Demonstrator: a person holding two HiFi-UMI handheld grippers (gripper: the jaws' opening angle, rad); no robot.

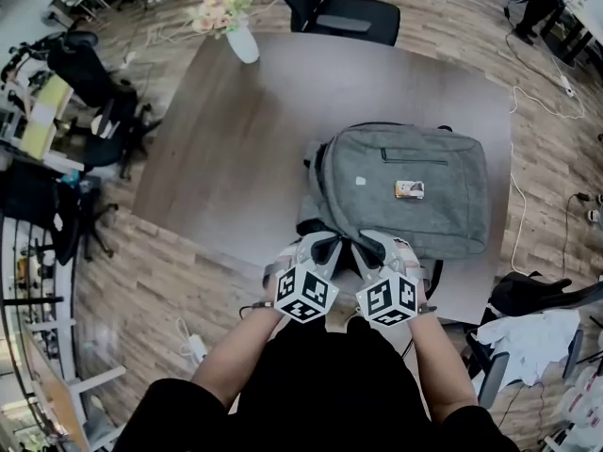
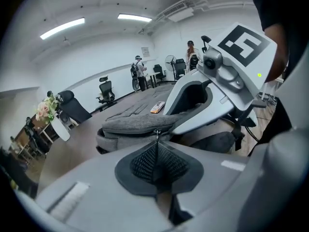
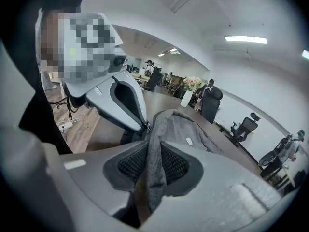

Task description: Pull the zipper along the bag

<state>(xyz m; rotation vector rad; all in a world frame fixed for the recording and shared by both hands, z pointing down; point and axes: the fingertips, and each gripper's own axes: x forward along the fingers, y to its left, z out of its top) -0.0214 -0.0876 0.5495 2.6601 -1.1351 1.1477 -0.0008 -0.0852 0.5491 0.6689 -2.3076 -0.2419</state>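
Bag (image 1: 415, 191): a grey backpack lying flat on the table (image 1: 236, 149), right of centre in the head view. Its near edge is at the lower middle, where both grippers meet.
Zipper pull (image 2: 156, 135): a thin metal tab at that near edge, upright in the centre of the left gripper view.
Left gripper (image 2: 157, 161): jaws closed together, the pads pinching the zipper pull.
Right gripper (image 3: 153, 166): jaws clamped on a fold of the bag's grey cloth, which runs up between the pads. It sits just beside the left gripper.
Step in hand: both grips look set, one on the tab and one bracing the cloth, so the pull itself seems about to run.
Next move: draw the tab along the track round the bag's edge while the right gripper holds the cloth taut. The pinch on so small a tab could slip.
Around: a small card (image 1: 409, 189) lies on top of the bag. A vase of flowers (image 1: 240, 38) stands at the table's far edge, upper left. An office chair (image 1: 350, 12) is at top centre.
In the way: nothing visible lies on the zipper line. The two grippers are crowded together, and slack cloth may bunch.
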